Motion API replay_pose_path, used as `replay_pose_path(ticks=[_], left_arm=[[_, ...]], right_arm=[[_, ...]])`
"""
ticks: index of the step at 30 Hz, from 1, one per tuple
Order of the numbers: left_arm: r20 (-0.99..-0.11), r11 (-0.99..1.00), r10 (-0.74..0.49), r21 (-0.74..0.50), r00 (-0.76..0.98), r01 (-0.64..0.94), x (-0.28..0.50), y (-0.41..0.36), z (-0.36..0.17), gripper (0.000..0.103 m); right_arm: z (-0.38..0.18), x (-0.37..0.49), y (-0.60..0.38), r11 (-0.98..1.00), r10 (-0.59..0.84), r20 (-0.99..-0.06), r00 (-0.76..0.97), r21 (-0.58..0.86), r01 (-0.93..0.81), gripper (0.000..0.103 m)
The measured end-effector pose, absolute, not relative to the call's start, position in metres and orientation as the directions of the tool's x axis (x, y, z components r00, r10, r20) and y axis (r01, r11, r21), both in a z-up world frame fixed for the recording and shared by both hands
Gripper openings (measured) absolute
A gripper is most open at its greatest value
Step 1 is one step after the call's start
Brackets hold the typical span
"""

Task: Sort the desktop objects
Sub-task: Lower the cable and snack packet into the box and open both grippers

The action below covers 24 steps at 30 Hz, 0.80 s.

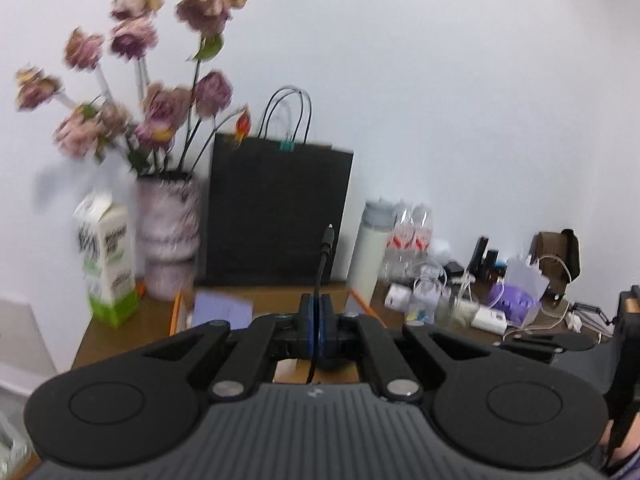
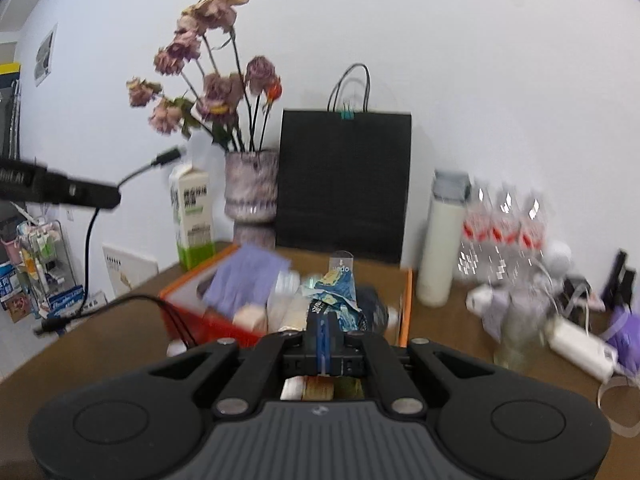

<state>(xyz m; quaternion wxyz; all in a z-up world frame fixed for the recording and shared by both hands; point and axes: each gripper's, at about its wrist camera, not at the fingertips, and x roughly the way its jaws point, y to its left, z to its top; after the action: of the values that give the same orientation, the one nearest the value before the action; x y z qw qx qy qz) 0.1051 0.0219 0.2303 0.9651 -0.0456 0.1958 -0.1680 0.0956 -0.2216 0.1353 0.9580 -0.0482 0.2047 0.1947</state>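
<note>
My left gripper (image 1: 319, 304) is shut on a thin black cable (image 1: 323, 256), whose plug end sticks up past the blue pads. In the right wrist view the left gripper (image 2: 114, 197) comes in from the left, and the cable (image 2: 90, 240) droops from it down to the table. My right gripper (image 2: 323, 322) is shut on a blue patterned packet (image 2: 338, 292) with a clear hang tab, which stands upright above the fingertips. Just beyond both grippers is an orange box (image 2: 408, 300) filled with several items, among them a purple pack (image 2: 244, 280).
Against the wall stand a milk carton (image 2: 194, 216), a vase of dried flowers (image 2: 251, 188) and a black paper bag (image 2: 344, 184). At the right are a white flask (image 2: 442, 248), water bottles (image 2: 504, 236), a white charger (image 2: 580, 346) and tangled cables. A wire rack (image 2: 44, 264) stands beyond the table's left edge.
</note>
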Motion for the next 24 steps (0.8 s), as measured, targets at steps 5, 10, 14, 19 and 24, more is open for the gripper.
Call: replay_pose_path(ticks=[5,10,14,19,24], left_arm=[[-0.352,0.946,-0.323,-0.148,0.879,0.289,0.163,0.017,0.255,0.003],[-0.388,0.957,-0.285,-0.161,0.876,0.241,0.228,0.015,0.244,0.003],[-0.519,0.97,-0.237,-0.167,0.821,0.174,0.281,0.013,0.191,0.003],[-0.691,0.981,-0.195,-0.152,0.696,0.124,0.325,0.014,0.112,0.003],[-0.825,0.987,-0.156,-0.109,0.544,0.119,0.341,0.013,0.063,0.006]], right_arm=[[0.157,0.158,-0.212,0.919,0.349,-0.433,0.831,-0.015,-0.394,0.001],[0.159,0.218,-0.206,0.921,0.346,-0.499,0.795,0.018,-0.39,0.001],[0.134,0.264,-0.205,0.934,0.314,-0.594,0.74,0.053,-0.354,0.001],[0.079,0.313,-0.207,0.944,0.295,-0.737,0.608,0.125,-0.307,0.001],[0.042,0.332,-0.2,0.944,0.276,-0.824,0.495,0.138,-0.298,0.003]])
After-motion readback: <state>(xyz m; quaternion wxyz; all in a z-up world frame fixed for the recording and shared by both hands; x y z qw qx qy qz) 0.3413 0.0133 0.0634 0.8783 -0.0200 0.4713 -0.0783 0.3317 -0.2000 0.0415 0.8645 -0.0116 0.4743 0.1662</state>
